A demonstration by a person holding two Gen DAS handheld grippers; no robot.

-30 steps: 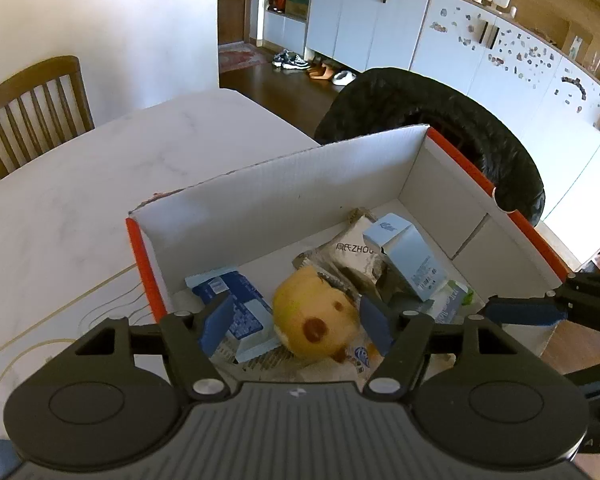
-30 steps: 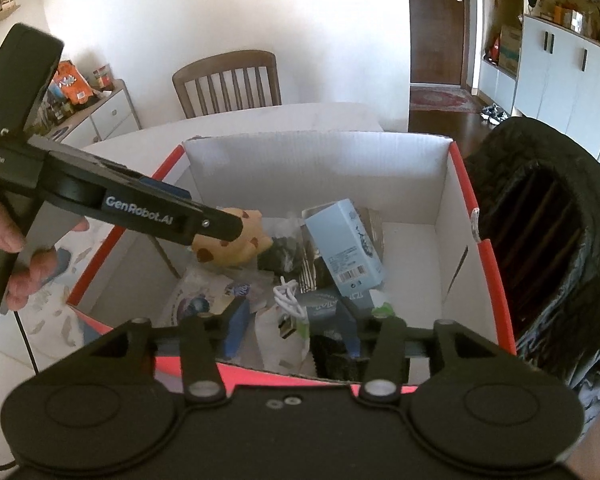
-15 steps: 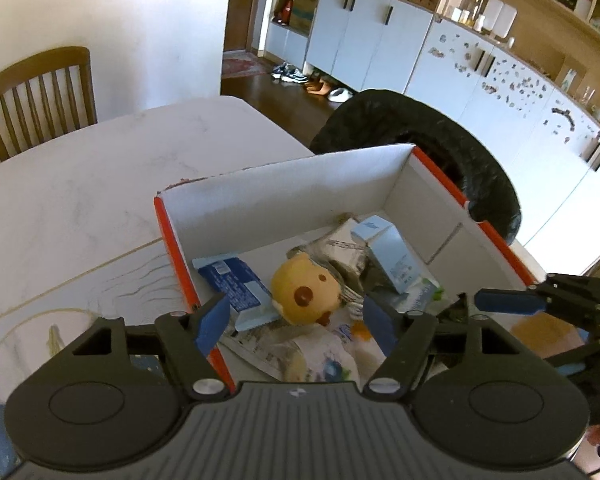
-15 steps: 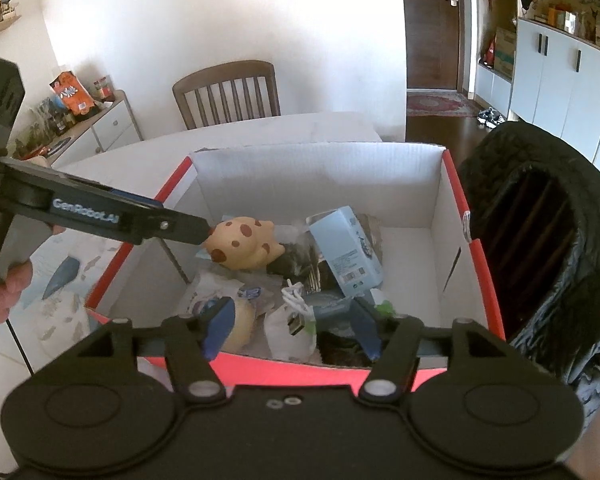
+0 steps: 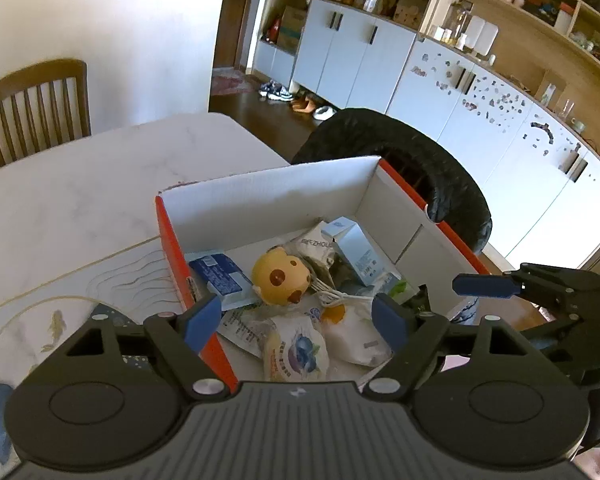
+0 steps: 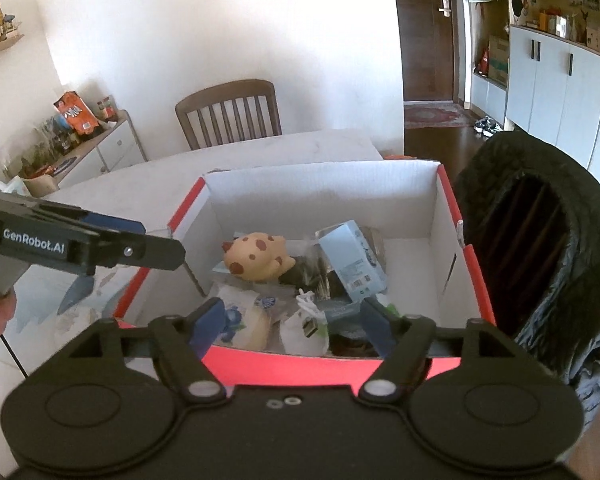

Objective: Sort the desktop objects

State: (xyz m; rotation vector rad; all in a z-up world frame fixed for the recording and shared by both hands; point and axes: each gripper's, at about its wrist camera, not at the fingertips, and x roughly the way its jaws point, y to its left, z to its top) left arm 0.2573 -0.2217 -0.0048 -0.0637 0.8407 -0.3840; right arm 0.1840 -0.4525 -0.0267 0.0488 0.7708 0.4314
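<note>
Moved: my left gripper (image 5: 296,314) has let go of the yellow toy (image 5: 280,278) and drawn back.
Left gripper: jaws opening, empty.
Right gripper (image 6: 294,320): jaws opening, empty.
Yellow toy: inside the red box (image 5: 172,236), near its left wall, atop packets.

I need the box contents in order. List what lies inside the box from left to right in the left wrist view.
Dark blue packet → yellow spotted toy → light blue carton.
</note>
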